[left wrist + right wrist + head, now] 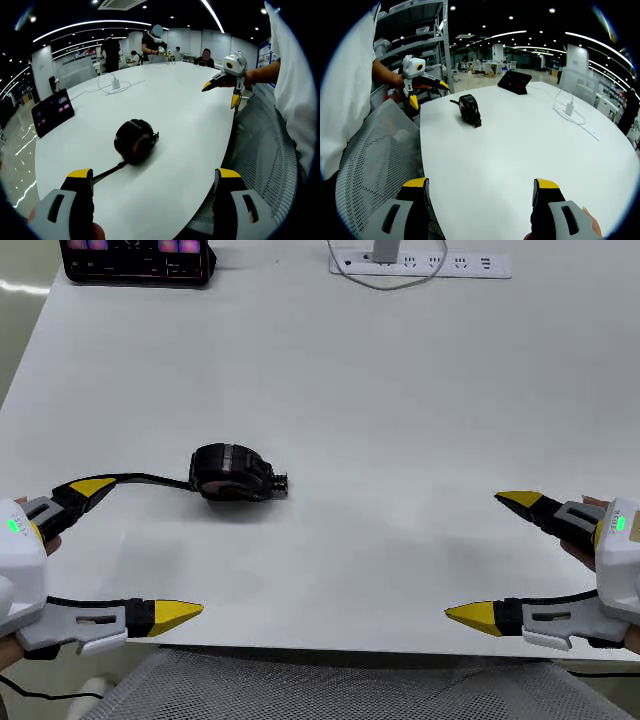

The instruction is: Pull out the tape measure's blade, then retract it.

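Note:
A black tape measure lies on the white table, its blade tip pointing right and a black strap trailing left. In the left gripper view the tape measure sits ahead of the jaws; in the right gripper view the tape measure lies far off to the left. My left gripper is open at the table's near left edge, its upper fingertip close to the strap's end. My right gripper is open at the near right edge, well away from the tape measure. Neither holds anything.
A dark tablet stands at the far left of the table. A white power strip with a plugged charger and cable lies at the far middle. A grey mesh chair is below the near edge. People stand far off in the room.

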Demonstrator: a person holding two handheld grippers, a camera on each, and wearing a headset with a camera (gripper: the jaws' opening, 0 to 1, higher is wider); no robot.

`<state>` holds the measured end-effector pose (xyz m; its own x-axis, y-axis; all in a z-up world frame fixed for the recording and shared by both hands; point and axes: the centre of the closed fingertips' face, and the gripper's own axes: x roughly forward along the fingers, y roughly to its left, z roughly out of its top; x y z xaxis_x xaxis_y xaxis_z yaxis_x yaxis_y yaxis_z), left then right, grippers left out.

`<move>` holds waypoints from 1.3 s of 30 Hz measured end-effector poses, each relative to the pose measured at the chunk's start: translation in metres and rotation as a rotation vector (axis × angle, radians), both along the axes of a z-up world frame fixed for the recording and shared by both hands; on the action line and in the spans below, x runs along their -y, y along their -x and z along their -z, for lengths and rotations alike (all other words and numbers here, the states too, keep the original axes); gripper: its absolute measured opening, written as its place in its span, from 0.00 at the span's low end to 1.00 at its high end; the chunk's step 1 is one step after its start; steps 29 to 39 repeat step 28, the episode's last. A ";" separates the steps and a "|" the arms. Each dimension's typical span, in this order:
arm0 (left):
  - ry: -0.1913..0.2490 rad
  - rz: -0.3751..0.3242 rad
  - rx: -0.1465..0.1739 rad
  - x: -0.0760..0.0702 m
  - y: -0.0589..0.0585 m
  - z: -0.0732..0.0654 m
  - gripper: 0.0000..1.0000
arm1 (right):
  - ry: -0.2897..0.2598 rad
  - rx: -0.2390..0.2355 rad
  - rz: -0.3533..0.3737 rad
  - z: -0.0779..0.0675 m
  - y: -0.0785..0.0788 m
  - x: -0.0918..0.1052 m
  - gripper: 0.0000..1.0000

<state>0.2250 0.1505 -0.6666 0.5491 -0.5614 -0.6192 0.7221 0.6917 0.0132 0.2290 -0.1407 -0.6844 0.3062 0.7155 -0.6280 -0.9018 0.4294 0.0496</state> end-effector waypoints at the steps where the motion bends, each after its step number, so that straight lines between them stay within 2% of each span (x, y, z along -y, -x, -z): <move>1: 0.001 0.000 0.000 0.000 0.000 0.000 0.99 | 0.000 0.000 0.002 0.000 0.000 0.000 0.84; 4: -0.004 0.007 -0.014 0.000 0.001 0.002 0.99 | 0.005 0.002 0.006 0.000 -0.001 0.001 0.84; 11: -0.011 0.011 -0.018 -0.001 0.002 0.003 0.98 | 0.012 -0.001 0.013 0.001 -0.001 0.005 0.84; 12: -0.006 0.013 -0.028 0.000 0.003 0.004 0.98 | 0.013 -0.002 0.013 0.001 -0.001 0.005 0.84; 13: -0.010 0.011 -0.022 -0.001 0.003 0.004 0.98 | 0.014 -0.002 0.014 0.001 -0.001 0.006 0.84; 15: -0.011 0.019 -0.048 0.000 0.006 0.006 0.94 | 0.012 -0.004 0.015 0.000 0.000 0.005 0.83; 17: -0.017 0.025 -0.028 0.001 0.005 0.006 0.96 | 0.015 -0.003 0.017 0.000 0.000 0.006 0.83; 19: -0.014 0.023 -0.026 0.001 0.003 0.005 0.98 | 0.014 -0.004 0.018 0.000 0.000 0.005 0.83; 39: -0.010 0.021 -0.024 0.001 0.002 0.005 0.98 | 0.017 -0.006 0.020 -0.001 0.002 0.005 0.83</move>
